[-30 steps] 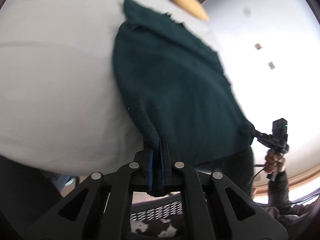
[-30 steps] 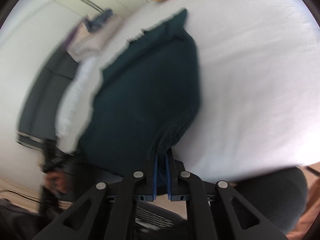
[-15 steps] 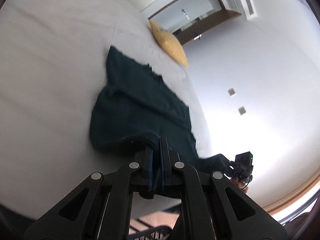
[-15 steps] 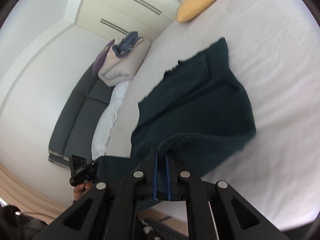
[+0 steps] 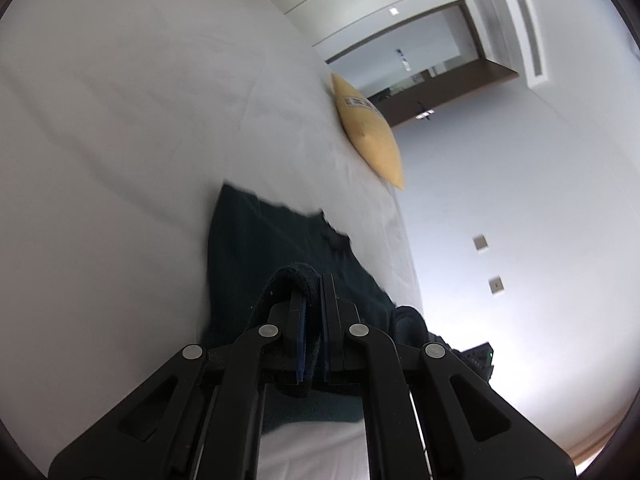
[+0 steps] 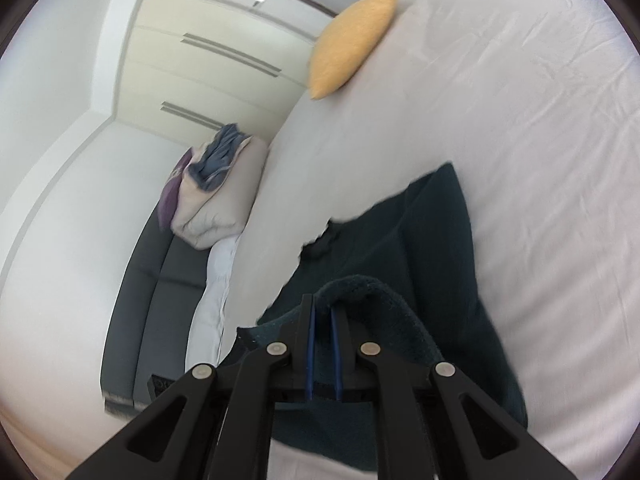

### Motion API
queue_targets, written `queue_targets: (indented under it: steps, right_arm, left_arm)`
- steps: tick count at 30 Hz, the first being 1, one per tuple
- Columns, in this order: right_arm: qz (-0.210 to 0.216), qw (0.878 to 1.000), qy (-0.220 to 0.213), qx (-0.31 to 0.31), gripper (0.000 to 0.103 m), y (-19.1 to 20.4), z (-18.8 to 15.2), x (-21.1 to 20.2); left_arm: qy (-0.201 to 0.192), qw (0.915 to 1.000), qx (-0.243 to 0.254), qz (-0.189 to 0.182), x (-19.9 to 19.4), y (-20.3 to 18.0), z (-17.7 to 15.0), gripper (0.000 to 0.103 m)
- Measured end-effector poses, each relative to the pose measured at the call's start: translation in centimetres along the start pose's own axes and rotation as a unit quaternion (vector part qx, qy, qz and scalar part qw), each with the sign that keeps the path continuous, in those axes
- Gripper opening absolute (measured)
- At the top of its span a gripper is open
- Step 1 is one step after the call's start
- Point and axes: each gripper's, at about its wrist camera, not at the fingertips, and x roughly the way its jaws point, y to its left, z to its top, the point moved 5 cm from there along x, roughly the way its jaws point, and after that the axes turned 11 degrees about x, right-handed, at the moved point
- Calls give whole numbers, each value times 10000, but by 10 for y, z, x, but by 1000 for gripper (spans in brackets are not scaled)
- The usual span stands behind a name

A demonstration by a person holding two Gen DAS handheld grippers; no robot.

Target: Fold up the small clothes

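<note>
A dark green garment (image 5: pixel 256 248) lies on the white bed sheet (image 5: pixel 120 140), its near hem lifted and carried over the rest of the cloth. My left gripper (image 5: pixel 313 284) is shut on one corner of that hem, which curls over its fingertips. In the right wrist view the same dark green garment (image 6: pixel 436 232) spreads ahead, and my right gripper (image 6: pixel 323 304) is shut on the other hem corner, the thick edge arching over its fingers. The far end of the garment rests flat on the sheet (image 6: pixel 520 100).
A yellow cushion (image 5: pixel 370 128) (image 6: pixel 352 44) lies on the bed beyond the garment. Left of the bed stands a dark grey sofa (image 6: pixel 148 280) with a heap of bedding and clothes (image 6: pixel 216 184). White wardrobe doors (image 6: pixel 216 52) are behind it.
Both grippers have carried the near hem forward over the garment toward the cushion. The visible flat part of the garment has grown shorter, and the views have tipped up and rolled.
</note>
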Motion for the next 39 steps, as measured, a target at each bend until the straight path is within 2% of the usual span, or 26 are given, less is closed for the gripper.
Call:
queue_targets:
  steps: [6,9,12,13,15,16,17,18,19,20,24,27,30,34,36,38,39]
  right_arm:
    - [-118,9988,-222,418,8,-16,52,46]
    - [-344,9972,-335,576,9,-29,72,68]
    - [-533,9921,-545,993,17,-55,92,85]
    - [-594,9900,-605,1124,28,-62,95,88]
    - [-401,9885,-678,1294,37,-70,97,89]
    - [-355,9895,-716,1208,45,-68,96,86]
    - [-548,9902,-831,984,52,-64,94,81]
    - [-684,9902,-904,817,52,-61,92,78]
    - [-776,9906,-909,664,52,-58,88,74]
    - [-824,9907,-896,613,53,-55,84,73]
    - [-1244,9889,-805,-58,54,-41,65,55]
    - [-1684,9819,-600,-622,54,-34,42,50]
    - [-2184,9677,-406,-1189,54,-31,17,49]
    - [-2264,9642,-226,-1360,54,-38,-4,43]
    - [-2232,9660,-173,-1295,54,-48,-9,35]
    - [-2209,9682,-98,-1170,54,-54,-10,34]
    - [-2208,9683,-84,-1164,54,-56,-12,32]
  left_arm:
    - [22,9996,-2,298,57,18,57,4]
    - [57,9982,-74,593,90,41,76,4]
    - [347,9959,-332,764,130,73,79,5]
    - [503,9946,-393,821,139,80,76,6]
    - [516,9952,-412,717,141,83,72,10]
    - [393,9958,-328,756,136,82,74,18]
    - [290,9960,-272,799,131,80,73,37]
    - [199,9961,-270,819,124,79,71,53]
    - [8,9960,-300,837,114,77,73,79]
    - [-102,9958,-292,864,103,75,68,82]
    - [-68,9961,-11,880,75,56,47,82]
    - [352,9952,237,884,81,40,16,82]
    - [631,9911,461,1081,90,35,-13,82]
    - [736,9920,348,969,94,37,-35,81]
    - [716,9923,447,902,94,33,-41,72]
    - [769,9904,676,931,100,21,-43,48]
    - [805,9894,757,945,99,18,-50,41]
